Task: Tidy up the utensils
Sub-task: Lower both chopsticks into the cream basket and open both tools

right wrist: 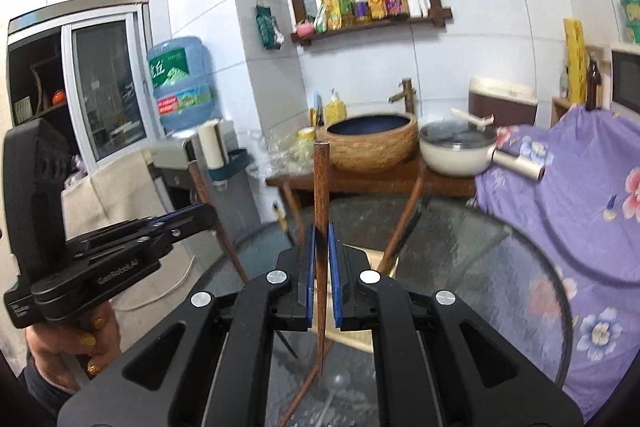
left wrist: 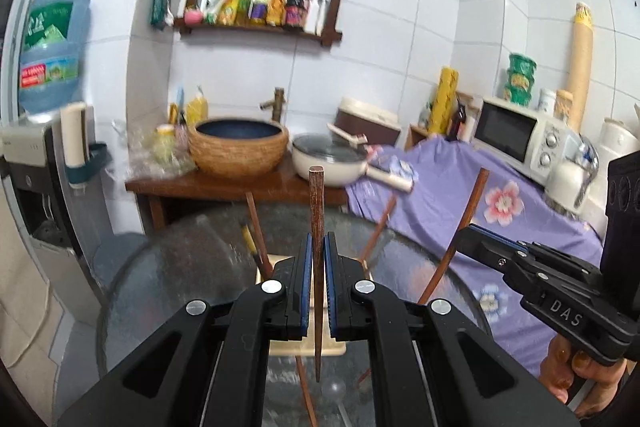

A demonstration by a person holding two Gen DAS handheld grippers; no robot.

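My left gripper [left wrist: 318, 247] is shut on a brown wooden chopstick [left wrist: 316, 203] that stands upright above the round glass table [left wrist: 168, 267]. My right gripper [right wrist: 321, 239] is shut on another brown wooden chopstick [right wrist: 321, 183], also upright. The right gripper also shows in the left wrist view [left wrist: 470, 233], holding its chopstick [left wrist: 468, 211] tilted. The left gripper shows in the right wrist view [right wrist: 208, 213] with its chopstick [right wrist: 200, 187]. A pale wooden holder [left wrist: 280, 261] with several chopsticks stands on the table below the grippers, mostly hidden.
Behind the table a wooden stand [left wrist: 240, 187] carries a woven basin [left wrist: 239, 147] and a white pan [left wrist: 332, 163]. A purple flowered cloth [left wrist: 460, 195] covers a counter with a microwave [left wrist: 520, 135] at right. A water dispenser [left wrist: 36, 163] stands at left.
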